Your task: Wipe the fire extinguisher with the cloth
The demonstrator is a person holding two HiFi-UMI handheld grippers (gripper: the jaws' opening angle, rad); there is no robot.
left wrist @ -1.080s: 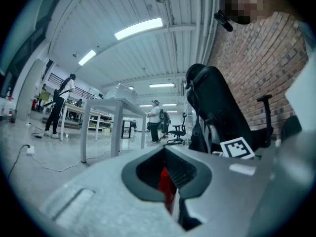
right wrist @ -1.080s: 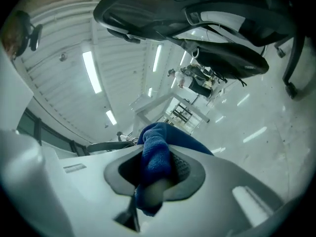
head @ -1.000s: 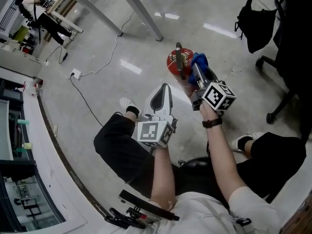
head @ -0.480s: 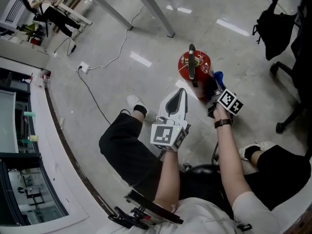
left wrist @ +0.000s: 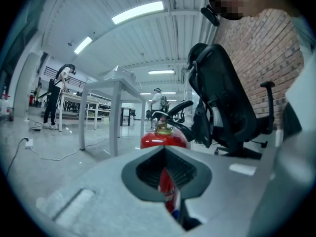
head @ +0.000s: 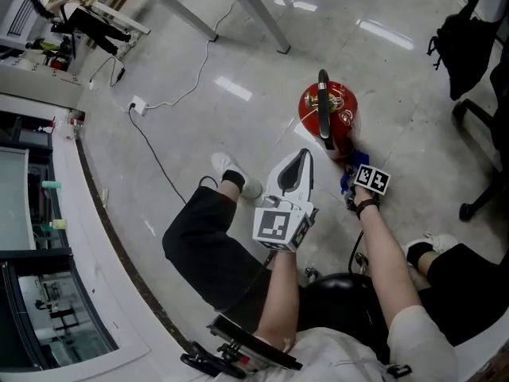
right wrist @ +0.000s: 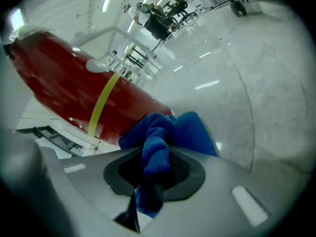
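The person is wearing black shorts [head: 199, 241], a white short-sleeved shirt [head: 326, 355], a black wristband [head: 365, 206], black socks [head: 233, 182] and white shoes [head: 226, 166].

Long white ceiling light strips [left wrist: 137, 12] are throwing bright glare on the glossy grey floor [head: 231, 90]. Both gripper views are warping and darkening at the edges.
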